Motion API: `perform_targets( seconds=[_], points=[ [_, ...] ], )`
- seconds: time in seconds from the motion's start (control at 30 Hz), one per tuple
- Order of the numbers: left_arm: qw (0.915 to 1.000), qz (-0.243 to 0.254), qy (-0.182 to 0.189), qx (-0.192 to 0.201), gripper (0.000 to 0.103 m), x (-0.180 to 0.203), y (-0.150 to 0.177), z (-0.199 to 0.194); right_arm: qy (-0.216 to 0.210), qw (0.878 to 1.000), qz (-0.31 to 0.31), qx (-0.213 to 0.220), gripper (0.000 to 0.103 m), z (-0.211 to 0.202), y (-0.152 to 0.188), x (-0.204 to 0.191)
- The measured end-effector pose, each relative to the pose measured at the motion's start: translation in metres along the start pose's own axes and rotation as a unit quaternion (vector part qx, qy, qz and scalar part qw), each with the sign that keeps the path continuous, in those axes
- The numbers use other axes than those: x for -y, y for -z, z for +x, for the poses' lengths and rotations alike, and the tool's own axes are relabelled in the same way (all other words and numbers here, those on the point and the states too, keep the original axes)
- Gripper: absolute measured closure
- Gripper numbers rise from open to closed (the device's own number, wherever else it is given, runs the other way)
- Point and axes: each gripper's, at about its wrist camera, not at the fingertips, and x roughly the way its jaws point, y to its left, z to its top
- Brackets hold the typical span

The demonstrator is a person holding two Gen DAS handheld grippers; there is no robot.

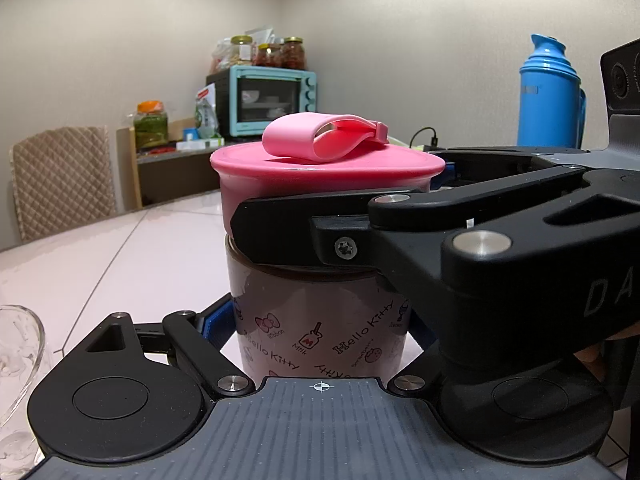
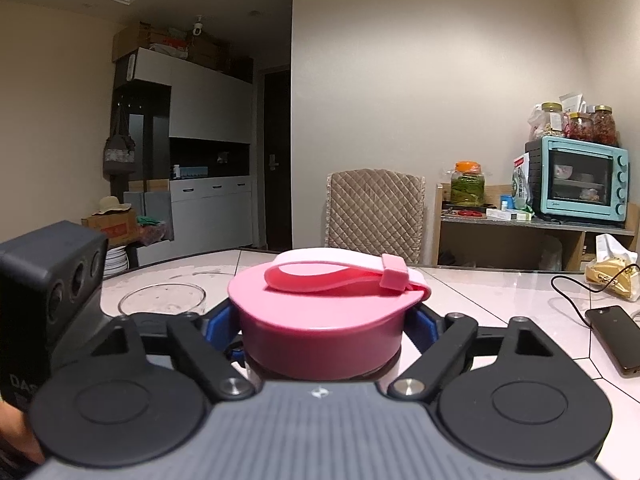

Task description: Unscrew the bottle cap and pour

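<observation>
Right wrist view, right claw (image 2: 322, 332) clamping pink cap (image 2: 320, 320), left claw (image 1: 320, 328) gripping bottle (image 1: 320, 320)

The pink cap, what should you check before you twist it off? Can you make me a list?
1. Left gripper grips the bottle body: ok.
2. Right gripper closed around the pink cap: ok.
3. Bottle upright on the table: ok.
4. Cap's strap lies flat on top, clear of the fingers: ok.
5. Glass ready nearby for pouring: ok.
6. Cap loosened yet: cannot tell.
</observation>
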Motion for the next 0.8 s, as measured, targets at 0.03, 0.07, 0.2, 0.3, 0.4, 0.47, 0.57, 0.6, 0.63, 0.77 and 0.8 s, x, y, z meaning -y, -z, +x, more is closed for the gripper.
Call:
perform_targets(
  seconds=[0.03,0.07,0.2,0.3,0.4,0.47,0.57,0.6,0.63,0.77,0.8],
  points=[
    [1.0,0.0,0.0,0.0,0.013,0.0,0.0,0.0,-0.002,1.0,-0.001,0.0,0.018,0.0,0.0,0.0],
    [1.0,0.0,0.0,0.0,0.013,0.0,0.0,0.0,-0.005,1.0,-0.002,-0.001,0.018,-0.001,0.0,0.001],
    [1.0,0.0,0.0,0.0,0.013,0.0,0.0,0.0,-0.038,0.999,-0.017,0.002,0.018,-0.001,0.001,0.01],
    [1.0,0.0,0.0,0.0,0.013,-0.001,0.0,0.001,-0.092,0.995,-0.031,0.0,0.018,0.001,-0.001,0.027],
    [1.0,0.0,0.0,0.0,0.013,-0.001,0.0,0.001,-0.146,0.988,-0.045,-0.002,0.018,0.004,-0.003,0.045],
    [1.0,0.0,0.0,0.0,0.013,-0.002,0.0,0.002,-0.182,0.982,-0.05,-0.002,0.018,0.006,-0.004,0.056],
    [1.0,0.0,0.0,0.0,0.013,-0.001,0.0,0.002,-0.249,0.968,-0.044,-0.001,0.018,0.014,-0.005,0.078],
    [1.0,0.0,0.0,0.0,0.013,-0.001,0.0,0.002,-0.263,0.964,-0.045,0.0,0.018,0.016,-0.006,0.083],
    [1.0,0.0,0.0,0.0,0.013,-0.001,0.0,0.002,-0.275,0.96,-0.046,0.0,0.018,0.018,-0.007,0.086],
    [1.0,0.0,0.001,0.0,0.013,-0.001,0.0,0.002,-0.284,0.957,-0.055,-0.003,0.018,0.016,-0.011,0.087],
    [1.0,0.0,0.001,0.0,0.013,-0.001,0.0,0.002,-0.277,0.959,-0.058,-0.003,0.018,0.015,-0.012,0.085]
  ],
)
